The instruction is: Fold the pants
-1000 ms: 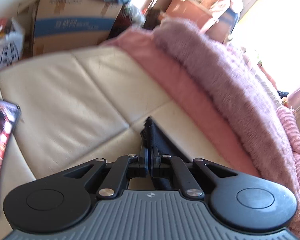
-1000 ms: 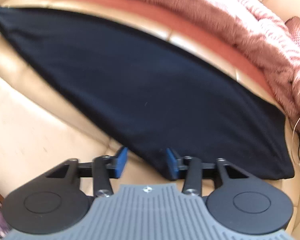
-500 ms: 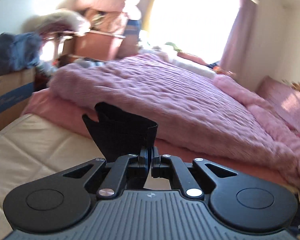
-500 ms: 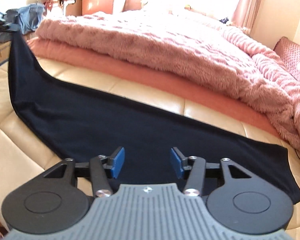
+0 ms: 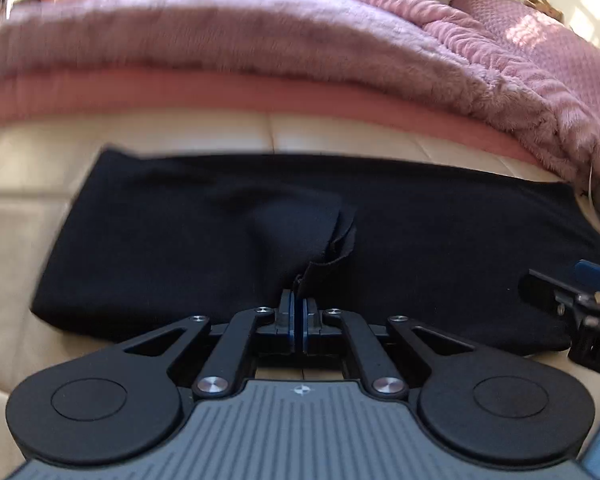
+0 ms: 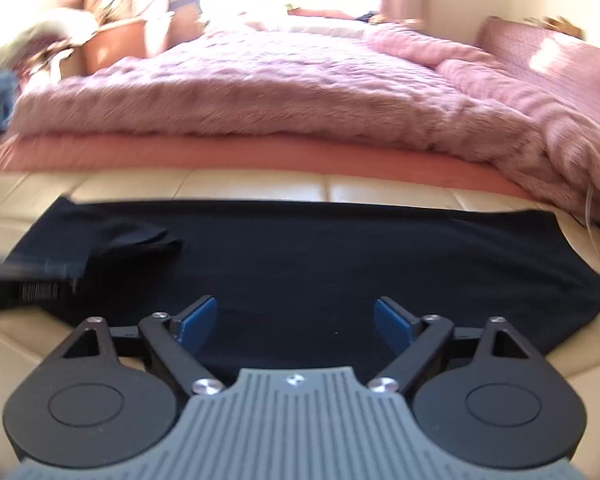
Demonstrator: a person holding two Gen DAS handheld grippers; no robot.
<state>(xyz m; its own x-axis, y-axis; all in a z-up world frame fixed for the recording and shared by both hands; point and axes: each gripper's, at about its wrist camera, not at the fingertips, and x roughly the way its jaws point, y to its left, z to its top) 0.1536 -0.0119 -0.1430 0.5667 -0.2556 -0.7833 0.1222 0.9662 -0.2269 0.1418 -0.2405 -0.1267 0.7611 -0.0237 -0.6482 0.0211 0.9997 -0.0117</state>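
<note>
Left wrist view's pretty smeared, esp. the top left corner where the room stuff is just streaks, can't make any of it out. The left claw (image 5: 299, 312) has its blue pads pinched together on a bunched-up bit of the black pants (image 5: 180, 240); the crumpled flap sticks up right ahead of the tips, so which part of the pants it is I can't tell. The rest of the pants lie flat on the cream cushioned surface (image 5: 12, 208), spread out to both sides of that claw and ahead of it. The right claw (image 5: 572, 300) pokes in at the right edge, cut off by the frame, only one blue tip and some black linkage visible.

Right wrist view is blurry too, bg near the window is blown out. The right claw here (image 6: 296, 320) has its jaws wide apart and opening, nothing gripped; the pants (image 6: 340, 264) lie under and ahead of it, pads not pressing on them. A dark blurred bar at the left edge is prob the left claw (image 6: 28, 284), too smeared to be sure. Fuzzy pink blanket (image 6: 260, 92) sits beyond the pants, past the far edge.
</note>
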